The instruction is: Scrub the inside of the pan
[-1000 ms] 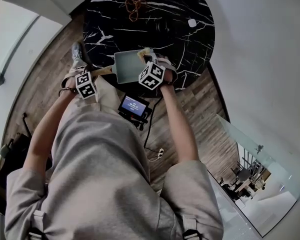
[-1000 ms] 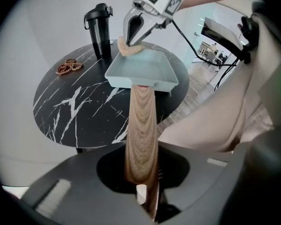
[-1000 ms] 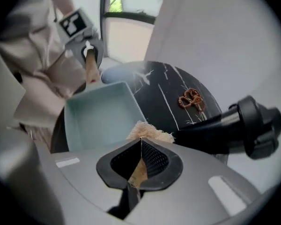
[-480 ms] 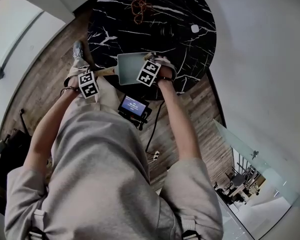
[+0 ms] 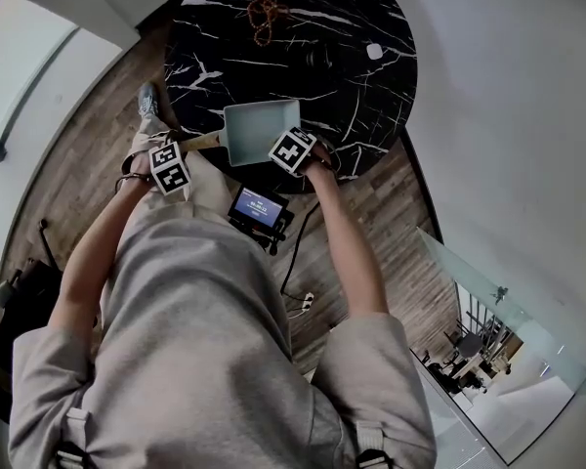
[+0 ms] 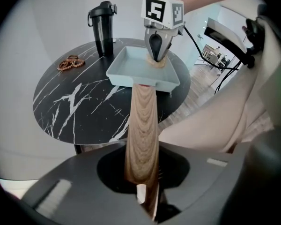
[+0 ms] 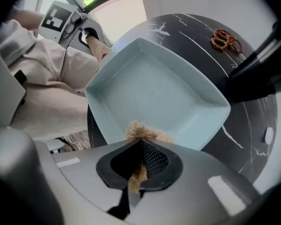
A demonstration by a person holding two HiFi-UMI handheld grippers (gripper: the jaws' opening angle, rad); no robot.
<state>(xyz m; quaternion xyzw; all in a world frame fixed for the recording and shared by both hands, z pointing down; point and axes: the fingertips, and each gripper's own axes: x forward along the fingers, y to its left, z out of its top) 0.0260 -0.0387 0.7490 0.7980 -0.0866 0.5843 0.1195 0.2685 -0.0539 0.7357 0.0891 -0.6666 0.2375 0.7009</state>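
Gripping the wooden handle (image 6: 141,125) of the pan (image 5: 254,130), my left gripper (image 6: 143,193) has its jaws at a narrow gap, pressed on either side of the wood; the handle runs out from the pan's side towards me, past the table's edge. The pan is pale blue, square and shallow; under it is a round black marble table (image 5: 352,66), and the pan sits at the edge of that table nearest the person. My right gripper (image 7: 139,172) points steeply down over the pan's corner on the side away from the handle; its jaws are all but together, pinching a tan fibrous scrubber (image 7: 143,132); the tuft touches the pan's inner surface by the wall there. Beyond the pan stands a black tumbler (image 6: 102,27); farther beyond the pan lie brown beads (image 6: 70,62).
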